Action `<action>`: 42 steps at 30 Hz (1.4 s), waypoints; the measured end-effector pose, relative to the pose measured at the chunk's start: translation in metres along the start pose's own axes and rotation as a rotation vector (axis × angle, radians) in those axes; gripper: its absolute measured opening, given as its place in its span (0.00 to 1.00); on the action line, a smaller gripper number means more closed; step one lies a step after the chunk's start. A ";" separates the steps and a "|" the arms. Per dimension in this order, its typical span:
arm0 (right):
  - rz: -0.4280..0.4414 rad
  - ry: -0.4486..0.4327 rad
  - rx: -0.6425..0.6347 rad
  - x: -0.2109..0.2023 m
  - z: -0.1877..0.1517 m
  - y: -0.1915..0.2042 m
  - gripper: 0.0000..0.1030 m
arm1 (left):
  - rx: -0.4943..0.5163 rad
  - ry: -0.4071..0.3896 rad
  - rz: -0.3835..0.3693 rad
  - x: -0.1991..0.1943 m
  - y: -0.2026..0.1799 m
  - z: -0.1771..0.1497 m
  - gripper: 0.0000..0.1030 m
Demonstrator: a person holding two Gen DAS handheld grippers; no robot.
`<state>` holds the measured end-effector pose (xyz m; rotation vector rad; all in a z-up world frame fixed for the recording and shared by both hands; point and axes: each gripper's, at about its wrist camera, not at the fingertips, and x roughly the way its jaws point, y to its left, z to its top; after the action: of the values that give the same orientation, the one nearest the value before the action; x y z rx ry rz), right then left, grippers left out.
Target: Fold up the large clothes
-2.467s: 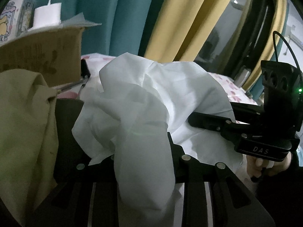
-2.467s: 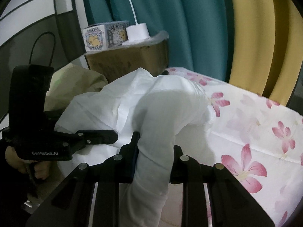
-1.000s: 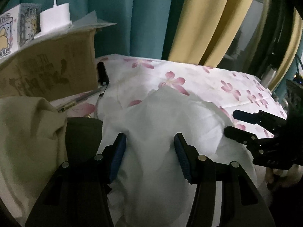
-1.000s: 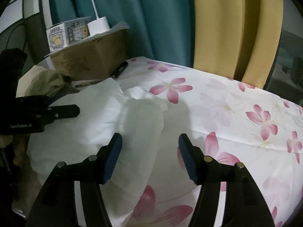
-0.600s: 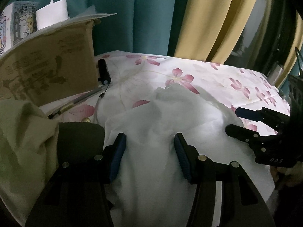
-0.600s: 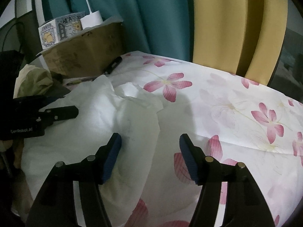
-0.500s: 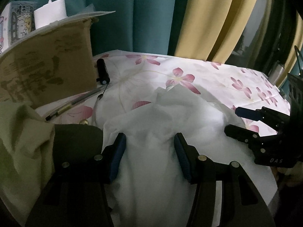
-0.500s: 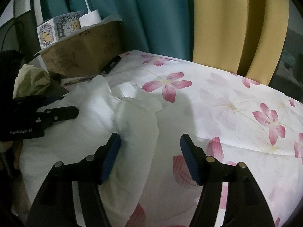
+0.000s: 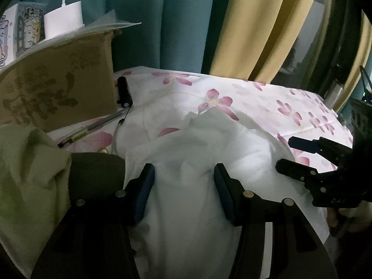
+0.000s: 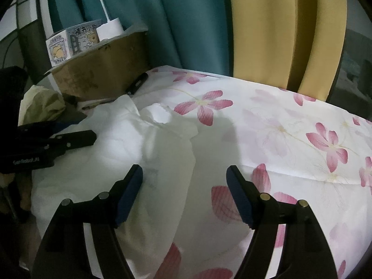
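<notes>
Both the left gripper [image 9: 183,174] and right gripper [image 10: 184,176] stand released over the white garment [image 10: 121,144], the right one having just widened. The cloth's edges seem rumpled in the dim view, so each gripper should find a clear corner before pinching.

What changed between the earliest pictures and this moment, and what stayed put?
Both grippers let go of the white garment: it was bunched and lifted in their shut jaws and now lies slumped on the floral sheet. The left gripper stands open over it; the right gripper has just been opening wider, nothing gripped. The box, pen and curtains stayed.
</notes>
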<state>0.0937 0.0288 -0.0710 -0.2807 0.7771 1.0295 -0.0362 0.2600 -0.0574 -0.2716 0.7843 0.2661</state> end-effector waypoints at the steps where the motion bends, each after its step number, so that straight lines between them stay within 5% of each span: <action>1: 0.004 0.003 -0.001 -0.002 -0.002 0.001 0.72 | 0.000 -0.004 0.001 -0.002 -0.001 -0.001 0.54; 21: 0.026 0.036 -0.015 -0.031 -0.037 0.010 0.78 | 0.013 0.010 0.054 -0.023 -0.008 -0.025 0.54; 42: 0.042 -0.001 0.075 -0.079 -0.070 -0.017 0.82 | -0.094 -0.115 0.122 -0.089 -0.035 -0.043 0.60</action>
<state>0.0546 -0.0710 -0.0682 -0.2007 0.8219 1.0379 -0.1131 0.2009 -0.0169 -0.2950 0.6765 0.4304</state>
